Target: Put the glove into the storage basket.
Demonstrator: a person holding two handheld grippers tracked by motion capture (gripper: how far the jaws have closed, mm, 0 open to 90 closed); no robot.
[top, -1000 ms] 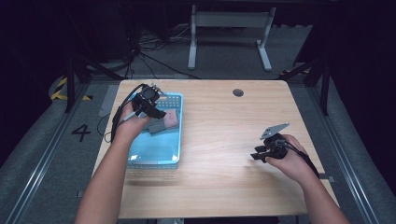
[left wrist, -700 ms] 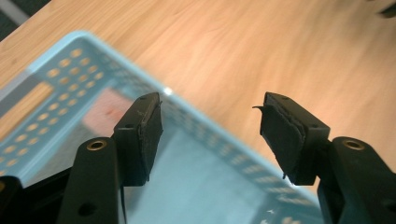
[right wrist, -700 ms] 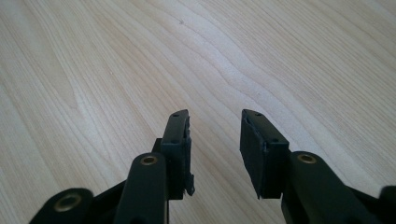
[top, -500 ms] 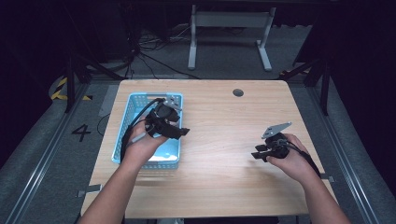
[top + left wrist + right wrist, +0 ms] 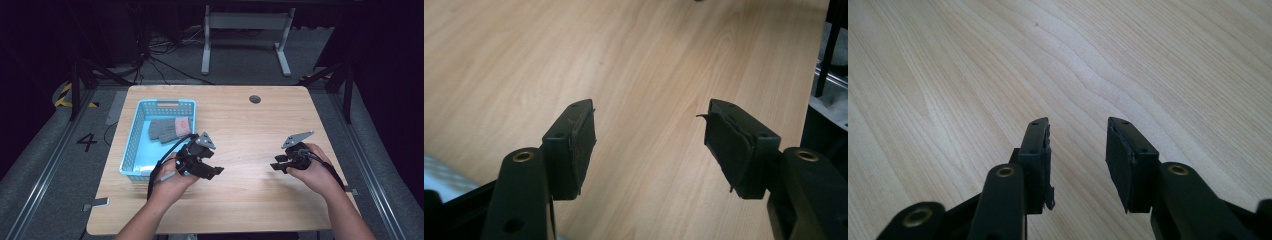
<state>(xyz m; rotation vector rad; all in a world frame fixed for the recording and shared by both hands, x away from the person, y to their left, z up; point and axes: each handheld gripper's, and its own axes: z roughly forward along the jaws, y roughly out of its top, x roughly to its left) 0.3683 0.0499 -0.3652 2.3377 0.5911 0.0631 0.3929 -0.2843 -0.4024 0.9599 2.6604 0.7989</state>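
A light blue plastic basket (image 5: 131, 146) stands on the left part of the wooden table (image 5: 250, 125). Inside it lie a grey knitted glove (image 5: 162, 131) and a pink piece (image 5: 183, 123) beside it. My left gripper (image 5: 214, 171) hovers just right of the basket, over bare wood, open with nothing between its jaws. In the left gripper view its pads (image 5: 579, 145) stand wide apart above the tabletop. My right gripper (image 5: 276, 165) rests low over the right side of the table, open and empty. Its pads (image 5: 1038, 155) show a moderate gap over bare wood.
A round dark grommet hole (image 5: 255, 99) sits near the table's far edge. A white metal frame (image 5: 245, 35) and cables lie on the floor beyond the table. Dark floor and a rail (image 5: 400, 75) show past the table edge.
My left gripper has pulled out of the basket and moved right and nearer, off to the bare wood; the glove and pink piece now lie uncovered. The right gripper has barely moved.
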